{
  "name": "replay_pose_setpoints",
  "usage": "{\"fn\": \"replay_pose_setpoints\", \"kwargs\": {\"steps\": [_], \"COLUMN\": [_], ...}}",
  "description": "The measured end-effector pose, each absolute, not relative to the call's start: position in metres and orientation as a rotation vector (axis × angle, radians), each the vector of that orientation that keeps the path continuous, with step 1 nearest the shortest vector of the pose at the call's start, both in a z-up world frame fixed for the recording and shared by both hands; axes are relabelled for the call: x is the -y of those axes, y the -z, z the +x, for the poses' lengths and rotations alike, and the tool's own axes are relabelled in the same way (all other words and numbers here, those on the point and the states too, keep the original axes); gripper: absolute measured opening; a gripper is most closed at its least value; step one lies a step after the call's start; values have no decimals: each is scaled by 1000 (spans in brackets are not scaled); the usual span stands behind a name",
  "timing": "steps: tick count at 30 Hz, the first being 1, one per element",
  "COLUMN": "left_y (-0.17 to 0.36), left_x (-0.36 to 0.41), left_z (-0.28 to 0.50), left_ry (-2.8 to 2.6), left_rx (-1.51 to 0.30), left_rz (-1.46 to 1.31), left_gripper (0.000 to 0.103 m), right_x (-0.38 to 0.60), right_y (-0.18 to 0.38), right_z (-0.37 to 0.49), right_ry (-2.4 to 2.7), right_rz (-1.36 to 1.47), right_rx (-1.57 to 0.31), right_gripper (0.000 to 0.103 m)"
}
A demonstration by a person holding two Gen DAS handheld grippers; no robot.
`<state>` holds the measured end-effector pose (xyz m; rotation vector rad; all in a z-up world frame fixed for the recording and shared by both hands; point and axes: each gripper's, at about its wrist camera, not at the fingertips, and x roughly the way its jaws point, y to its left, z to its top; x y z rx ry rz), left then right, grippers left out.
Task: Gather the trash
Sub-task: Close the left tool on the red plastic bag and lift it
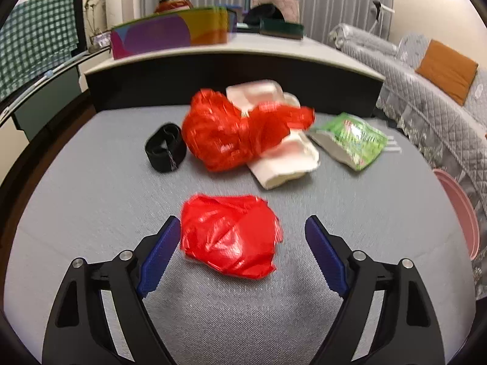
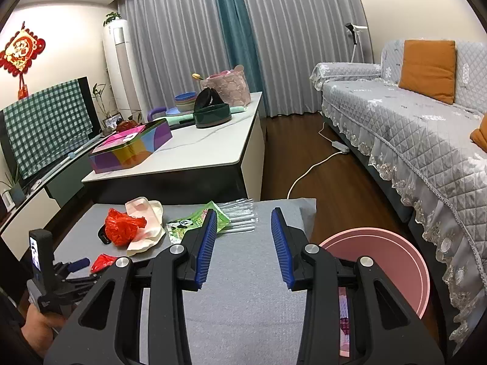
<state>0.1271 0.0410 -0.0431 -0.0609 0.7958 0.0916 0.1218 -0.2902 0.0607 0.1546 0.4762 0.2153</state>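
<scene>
A small crumpled red plastic bag [image 1: 228, 237] lies alone on the grey mat. At twelve o'clock from it sits the main heap: a bigger bunched red plastic bag [image 1: 231, 130] draped over white foam food containers [image 1: 286, 158], which look dented, though the blur makes that uncertain. A black band [image 1: 166, 147] rests just at nine o'clock of the heap. At three o'clock lies a flattened green snack wrapper [image 1: 353, 140], with clear plastic straws [image 2: 243, 216] beside it.

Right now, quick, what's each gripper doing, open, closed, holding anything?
Left gripper: open, jaws standing either side of the small red plastic bag, not gripping it.
Right gripper: open, nothing between its jaws, above the grey mat.
</scene>
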Motion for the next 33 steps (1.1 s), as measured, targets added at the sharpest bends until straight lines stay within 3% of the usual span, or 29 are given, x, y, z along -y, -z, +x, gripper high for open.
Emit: {"fn": "replay_pose_setpoints", "kwargs": {"steps": [10, 12, 15, 28, 33], "left_y": [57, 56, 53, 46, 43], "left_x": [-41, -40, -40, -36, -38], "left_z": [133, 133, 133, 135, 137], "left_ry": [-118, -118, -110, -80, -74], "left_rx": [-864, -860, -849, -805, -786], "left_rz": [-42, -37, -37, -52, -66], "left_gripper": [81, 66, 57, 55, 55], "right_x": [286, 286, 284, 269, 259], "right_y": [-55, -54, -51, -40, -28], "right_z": [128, 129, 131, 144, 158], "right_ry": [-224, -227, -229, -266, -297], "right_rz": [148, 147, 144, 142, 169], "right_rx": [-491, -496, -501, -526, -553], "right_gripper": [38, 38, 38, 37, 31]}}
